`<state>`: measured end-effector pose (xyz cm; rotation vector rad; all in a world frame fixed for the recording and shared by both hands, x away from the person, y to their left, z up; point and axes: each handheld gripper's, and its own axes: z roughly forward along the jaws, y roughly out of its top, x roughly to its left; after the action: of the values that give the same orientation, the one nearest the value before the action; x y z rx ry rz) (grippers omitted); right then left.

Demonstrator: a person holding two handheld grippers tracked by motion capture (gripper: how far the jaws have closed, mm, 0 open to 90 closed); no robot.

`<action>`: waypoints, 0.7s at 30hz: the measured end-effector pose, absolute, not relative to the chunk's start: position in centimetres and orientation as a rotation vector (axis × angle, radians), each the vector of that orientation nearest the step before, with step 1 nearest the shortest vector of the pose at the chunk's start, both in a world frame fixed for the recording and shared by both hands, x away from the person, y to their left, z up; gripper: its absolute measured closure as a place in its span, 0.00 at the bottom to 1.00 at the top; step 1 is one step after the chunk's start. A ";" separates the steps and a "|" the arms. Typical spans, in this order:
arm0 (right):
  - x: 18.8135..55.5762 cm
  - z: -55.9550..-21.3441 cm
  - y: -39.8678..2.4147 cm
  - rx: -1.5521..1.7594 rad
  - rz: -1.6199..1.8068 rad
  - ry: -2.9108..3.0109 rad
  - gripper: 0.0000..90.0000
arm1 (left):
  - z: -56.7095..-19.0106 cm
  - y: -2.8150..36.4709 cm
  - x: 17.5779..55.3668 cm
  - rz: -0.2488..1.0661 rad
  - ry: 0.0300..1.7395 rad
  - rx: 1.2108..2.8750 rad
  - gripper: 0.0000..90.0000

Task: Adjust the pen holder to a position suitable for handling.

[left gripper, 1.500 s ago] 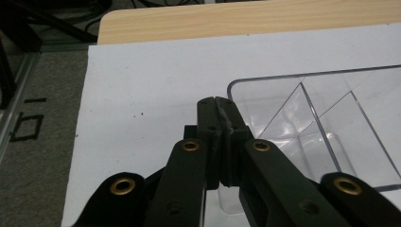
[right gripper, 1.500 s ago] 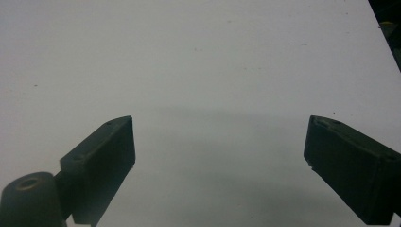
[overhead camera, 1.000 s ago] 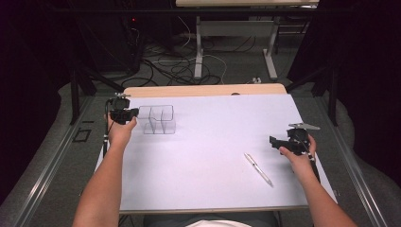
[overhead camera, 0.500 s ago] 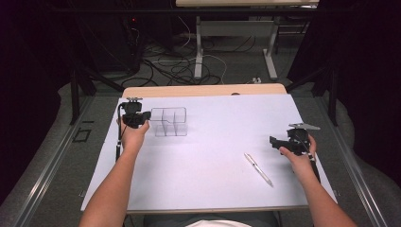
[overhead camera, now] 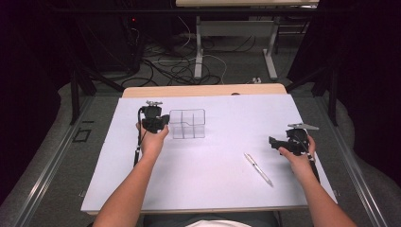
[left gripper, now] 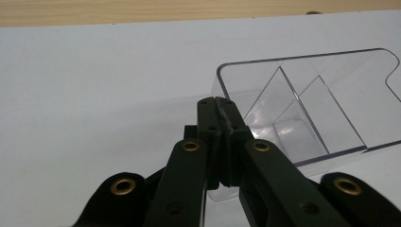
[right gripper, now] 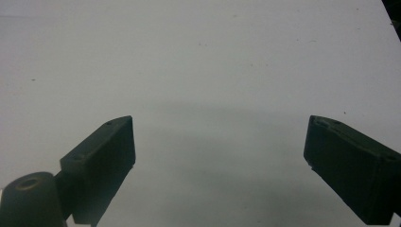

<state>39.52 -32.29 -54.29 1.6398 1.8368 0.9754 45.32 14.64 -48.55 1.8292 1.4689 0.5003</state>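
On the white sheet, my left gripper [left gripper: 222, 118] pinches the clear organizer's [overhead camera: 187, 124] wall, mid-table. My right gripper [right gripper: 220, 156] gapes empty beside the pen [overhead camera: 257, 168], which is not yet picked up.

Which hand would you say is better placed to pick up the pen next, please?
The right. Its tongs stand open and empty beside the pen, while the left tongs are shut on the wall of the clear organizer across the table.
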 end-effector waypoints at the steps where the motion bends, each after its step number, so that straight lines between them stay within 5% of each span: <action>1: 39.5 -54.3 -32.3 1.640 0.975 1.837 0.10 | -48.6 14.3 45.2 0.489 1.465 1.828 1.00; 8: 39.5 -54.3 -32.4 1.646 0.977 1.834 0.10 | -48.7 12.3 45.2 0.384 1.436 1.810 1.00; 21: 39.5 -54.5 -32.4 1.649 0.978 1.843 0.10 | -49.0 9.4 45.2 0.383 1.379 1.812 1.00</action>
<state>39.53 -32.38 -54.47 1.6493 1.8432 0.9776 45.21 9.37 -49.00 1.8115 1.3790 0.3833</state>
